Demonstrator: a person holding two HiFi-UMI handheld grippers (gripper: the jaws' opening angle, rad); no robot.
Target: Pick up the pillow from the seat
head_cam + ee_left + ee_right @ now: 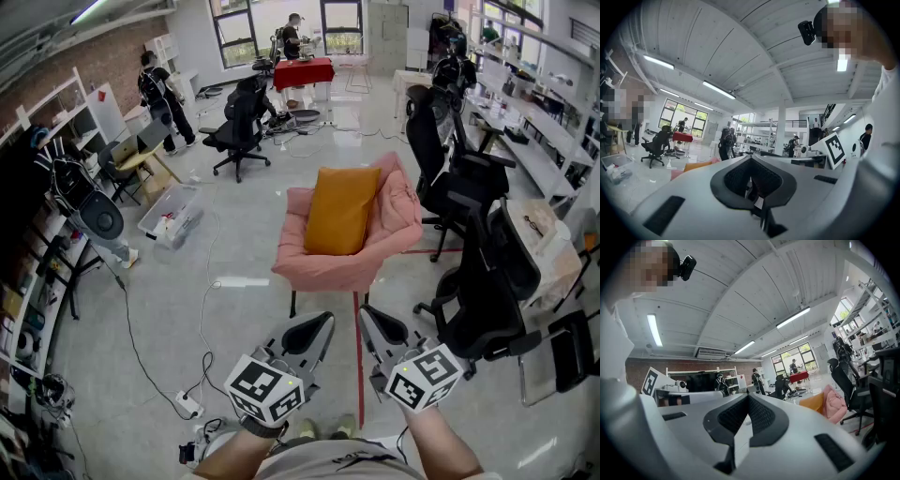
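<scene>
The orange pillow (339, 210) stood propped upright against the back of the pink armchair (398, 220), in the centre of the head view. Its lower edge rested on the armchair's cushion and its top leaned back into the padding.

Both grippers were held low at the bottom of that frame, well apart from the armchair, with bare grey floor (234, 253) between them and its front edge. The left gripper (323, 324) sat left of centre and the right gripper (368, 317) just right of it. The two were near each other and both pointed up the frame toward the pillow. A thin red line (357, 356) on the floor ran from under the armchair down between the two grippers.

The left gripper's jaws were pressed together with nothing between them, and the same was true of the right gripper's jaws.

In the left gripper view, the pillow (696, 165) showed as a small orange patch at the lower left, beyond and to the left of the closed jaws. In the right gripper view, the pillow (813, 402) lay to the right of the jaws at mid-height, with the pink padding just beyond it.

Black office chairs (469, 281) stood at the right of the head view, close beside the armchair. A white power strip (188, 405) with a trailing cable lay on the floor at the lower left.
</scene>
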